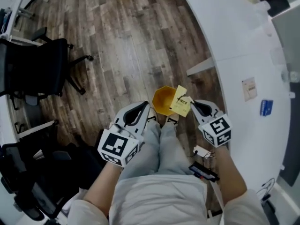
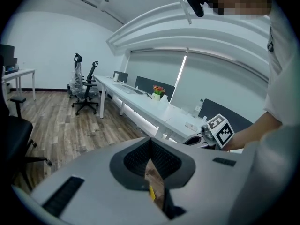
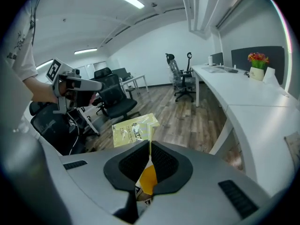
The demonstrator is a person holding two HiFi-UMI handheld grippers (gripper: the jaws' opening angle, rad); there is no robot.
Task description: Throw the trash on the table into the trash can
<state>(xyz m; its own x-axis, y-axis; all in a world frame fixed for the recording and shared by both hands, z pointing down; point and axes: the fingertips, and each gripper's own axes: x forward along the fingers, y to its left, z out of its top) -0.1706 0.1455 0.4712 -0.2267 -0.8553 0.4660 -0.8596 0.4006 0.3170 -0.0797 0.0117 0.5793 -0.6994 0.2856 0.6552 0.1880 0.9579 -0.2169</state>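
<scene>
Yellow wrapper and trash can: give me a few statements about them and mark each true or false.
1. The right gripper is shut on the yellow wrapper. True.
2. The trash can stands on the table. False: it stands on the wooden floor.
3. The left gripper grips a second wrapper. False: its jaws are together with nothing between them.
4. In the head view, the wrapper overlaps the trash can's rim. True.

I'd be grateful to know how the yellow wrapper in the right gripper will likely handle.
The yellow wrapper looks thin and flat, so probably very light. Held by one edge in the right gripper, it barely sags, so likely crisp rather than floppy.
</scene>
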